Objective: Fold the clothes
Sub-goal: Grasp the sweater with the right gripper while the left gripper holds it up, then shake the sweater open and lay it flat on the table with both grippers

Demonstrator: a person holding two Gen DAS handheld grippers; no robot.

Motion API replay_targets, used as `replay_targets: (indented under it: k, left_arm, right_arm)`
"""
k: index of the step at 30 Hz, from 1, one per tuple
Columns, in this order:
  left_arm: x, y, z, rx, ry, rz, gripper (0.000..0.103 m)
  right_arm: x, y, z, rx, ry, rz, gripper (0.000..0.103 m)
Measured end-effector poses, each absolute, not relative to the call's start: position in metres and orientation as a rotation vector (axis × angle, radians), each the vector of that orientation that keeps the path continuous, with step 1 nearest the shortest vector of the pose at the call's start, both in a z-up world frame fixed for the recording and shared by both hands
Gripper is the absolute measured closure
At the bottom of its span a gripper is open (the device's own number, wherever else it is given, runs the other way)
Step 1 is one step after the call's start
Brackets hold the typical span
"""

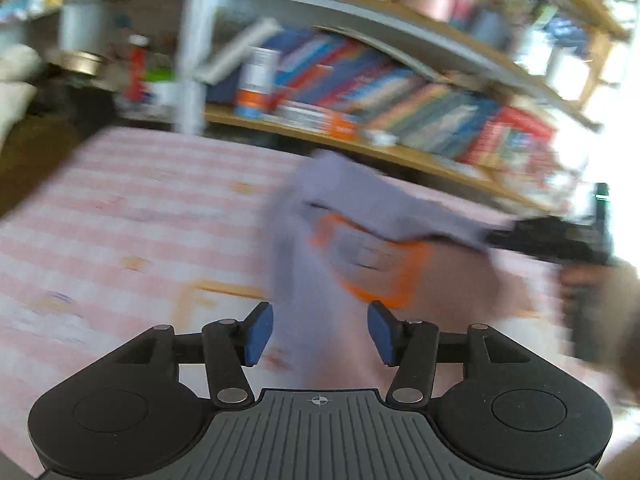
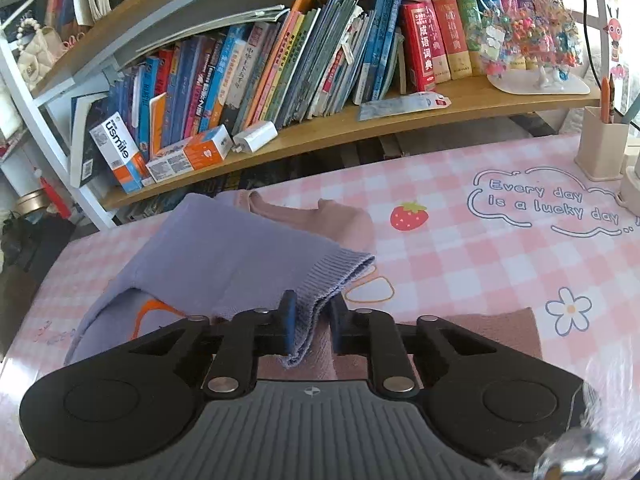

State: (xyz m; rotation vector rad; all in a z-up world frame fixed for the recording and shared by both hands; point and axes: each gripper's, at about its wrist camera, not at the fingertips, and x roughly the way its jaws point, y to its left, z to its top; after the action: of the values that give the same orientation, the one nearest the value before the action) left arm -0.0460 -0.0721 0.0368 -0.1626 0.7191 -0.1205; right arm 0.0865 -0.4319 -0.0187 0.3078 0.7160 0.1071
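On the pink checked surface (image 2: 460, 264) lies the purple top (image 2: 224, 256), partly over a pink garment (image 2: 344, 220). Right gripper (image 2: 313, 322): fingers nearly pressed together, pinching the top's ribbed cuff, which hangs out between them. Left gripper (image 1: 320, 334): fingers spread, nothing between the pads; purple cloth lies past them, apart from the tips. My read: mid-fold, right hand carrying a sleeve or edge across the body. To do it well: keep the pinch on the rib, carry low so the cloth doesn't drag the pink piece under it, lay the cuff flat along the body's edge, let go only once it rests. Left could pin the far side or smooth after. View differences: the right wrist view is sharp and shows the cuff grip, the bookshelf (image 2: 360, 120), the pen holder (image 2: 604, 144) and the strawberry print (image 2: 409, 216). The left wrist view is motion-blurred but shows the top (image 1: 352, 200) from the side, lifted and draped, its orange print (image 1: 384, 264) exposed, and the right gripper (image 1: 500, 236) from outside.
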Motion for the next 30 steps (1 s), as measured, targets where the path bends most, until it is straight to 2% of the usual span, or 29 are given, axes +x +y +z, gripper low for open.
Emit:
replay_targets:
  k: [9,11,12,13,14,19,20,22,23,24,30]
  left_arm:
    - [0.047,-0.087,-0.02,-0.034,0.789,-0.06,0.05]
    - [0.059,-0.087,-0.028,-0.059,0.817,-0.061,0.052]
    - [0.063,-0.087,-0.031,-0.069,0.832,-0.061,0.057]
    - [0.066,-0.087,-0.033,-0.074,0.843,-0.07,0.081]
    - [0.067,-0.088,-0.033,-0.077,0.852,-0.082,0.094]
    - [0.051,-0.098,-0.02,-0.062,0.882,-0.142,0.098]
    - [0.043,-0.102,-0.015,-0.048,0.875,-0.167,0.098]
    - [0.027,-0.109,-0.005,-0.02,0.862,-0.217,0.098]
    - [0.025,-0.109,-0.007,-0.014,0.869,-0.217,0.098]
    - [0.022,-0.109,-0.009,-0.007,0.877,-0.217,0.098]
    - [0.003,-0.115,0.001,-0.022,0.853,-0.333,0.098]
  right_arm:
    - [0.081,-0.432,-0.007,0.318,0.713,0.122,0.091]
    - [0.081,-0.435,-0.006,0.341,0.716,0.131,0.088]
    - [0.082,-0.435,-0.005,0.347,0.713,0.128,0.083]
    - [0.082,-0.436,-0.005,0.351,0.71,0.124,0.079]
    - [0.083,-0.436,-0.005,0.355,0.707,0.12,0.071]
    - [0.093,-0.443,-0.013,0.382,0.715,0.096,0.07]
    - [0.096,-0.445,-0.015,0.397,0.719,0.098,0.071]
    - [0.102,-0.448,-0.02,0.427,0.734,0.103,0.085]
    - [0.105,-0.449,-0.023,0.439,0.744,0.107,0.097]
    - [0.106,-0.449,-0.024,0.446,0.746,0.101,0.1]
    - [0.099,-0.452,-0.006,0.484,0.691,0.056,0.102]
